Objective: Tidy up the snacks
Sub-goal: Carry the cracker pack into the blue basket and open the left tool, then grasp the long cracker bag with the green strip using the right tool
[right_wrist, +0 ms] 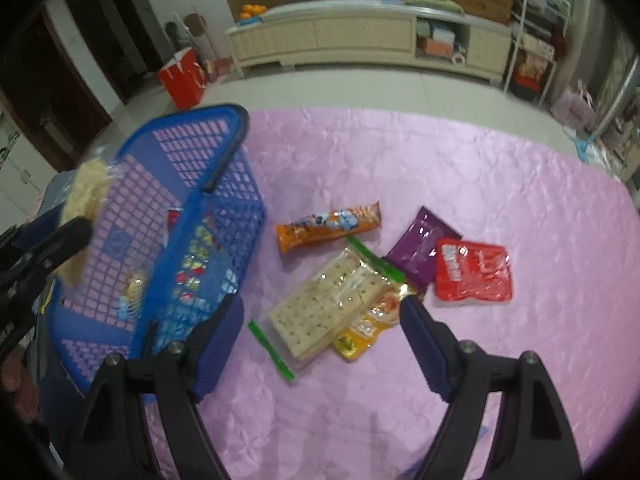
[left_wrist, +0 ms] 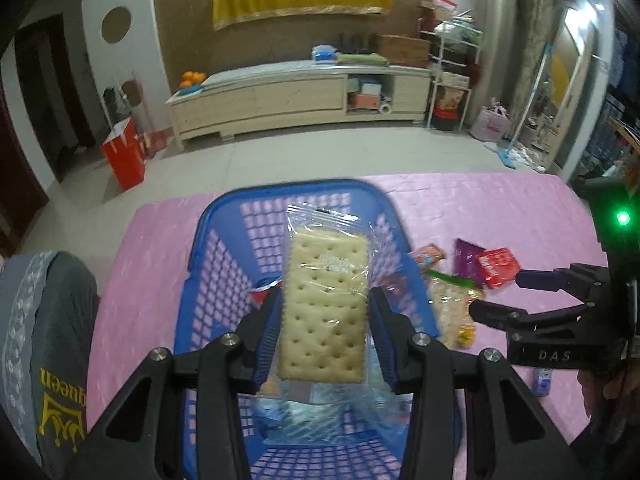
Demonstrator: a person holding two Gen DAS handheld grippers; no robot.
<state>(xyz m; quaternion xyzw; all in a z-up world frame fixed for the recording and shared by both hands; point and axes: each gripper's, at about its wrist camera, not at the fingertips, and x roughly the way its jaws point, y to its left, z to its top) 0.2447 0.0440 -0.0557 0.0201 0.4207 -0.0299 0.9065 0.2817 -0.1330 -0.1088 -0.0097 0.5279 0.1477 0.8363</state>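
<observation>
My left gripper [left_wrist: 326, 300] is shut on a clear-wrapped cracker pack [left_wrist: 326, 304] and holds it above the blue mesh basket [left_wrist: 224, 240]. The right wrist view shows that same cracker pack [right_wrist: 82, 208] edge-on over the blue basket [right_wrist: 188, 168], which holds a few snack packets. My right gripper [right_wrist: 322, 308] stands open above a second cracker pack [right_wrist: 328, 312] on the pink cloth, nothing between its fingers. Around it lie an orange snack bar [right_wrist: 328, 226], a purple packet [right_wrist: 420, 246], a red packet [right_wrist: 474, 270] and a yellow-orange packet [right_wrist: 370, 330]. The right gripper [left_wrist: 496, 298] also shows in the left wrist view.
The pink quilted tablecloth [right_wrist: 440, 168] covers the table. A grey cushion with yellow lettering [left_wrist: 48, 340] sits at the table's left side. Beyond the far edge are tiled floor, a red bag [left_wrist: 124, 154] and a long low cabinet [left_wrist: 296, 96].
</observation>
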